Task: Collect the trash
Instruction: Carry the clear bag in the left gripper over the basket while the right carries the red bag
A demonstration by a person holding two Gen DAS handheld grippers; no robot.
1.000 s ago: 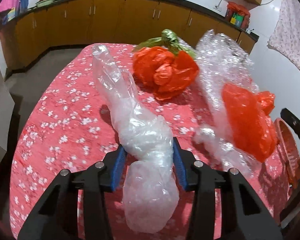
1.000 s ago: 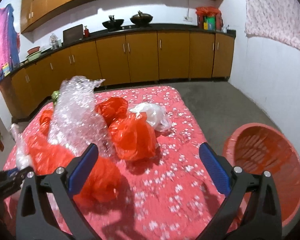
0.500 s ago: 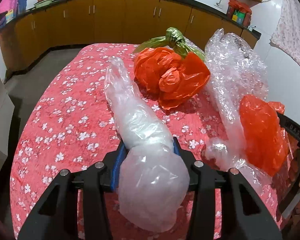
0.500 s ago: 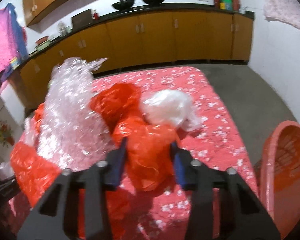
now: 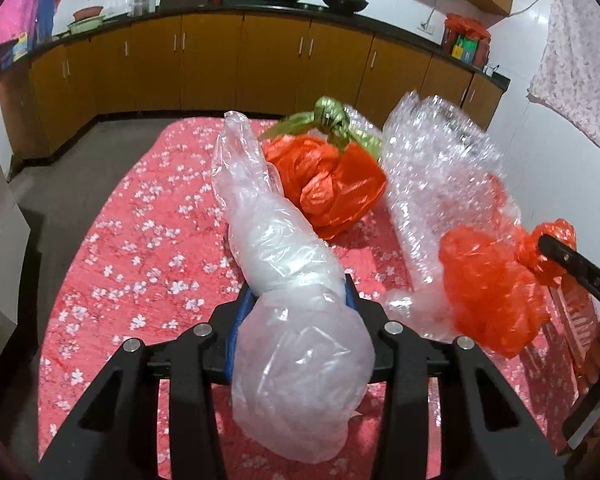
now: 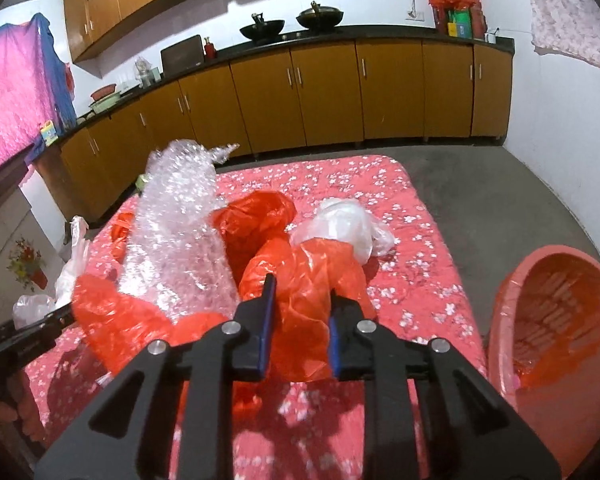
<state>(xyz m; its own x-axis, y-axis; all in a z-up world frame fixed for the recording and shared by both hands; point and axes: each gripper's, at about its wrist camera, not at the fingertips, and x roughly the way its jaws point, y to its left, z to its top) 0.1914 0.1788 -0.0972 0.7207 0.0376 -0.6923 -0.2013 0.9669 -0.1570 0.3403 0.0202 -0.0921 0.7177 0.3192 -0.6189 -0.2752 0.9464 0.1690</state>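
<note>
**Inspector:** Two grippers are carrying loads. The left gripper is clamping a clear plastic bag at its pinched middle, with its blue pads pressing in from both sides; the bag's long end is pointing away over the surface, and its swollen end is bulging back over the gripper body.

**Clerk:** And the right?

**Inspector:** The right gripper is closing narrowly on a crumpled orange bag, which is filling the gap between the pads.

**Clerk:** What is lying near that orange bag?

**Inspector:** A tall sheet of bubble wrap is standing just to its left, touching further orange plastic at its base. A white bag is lying just behind the orange bag. A second orange bundle with a green knotted strip is sitting beyond the bubble wrap. All are resting on the red flowered cloth covering the surface.

**Clerk:** The receptacle?

**Inspector:** An orange basket is standing to the right of the orange bag, off the surface's edge, tilted with its mouth facing the camera. Whether the floor is bearing it, I cannot tell.
</note>
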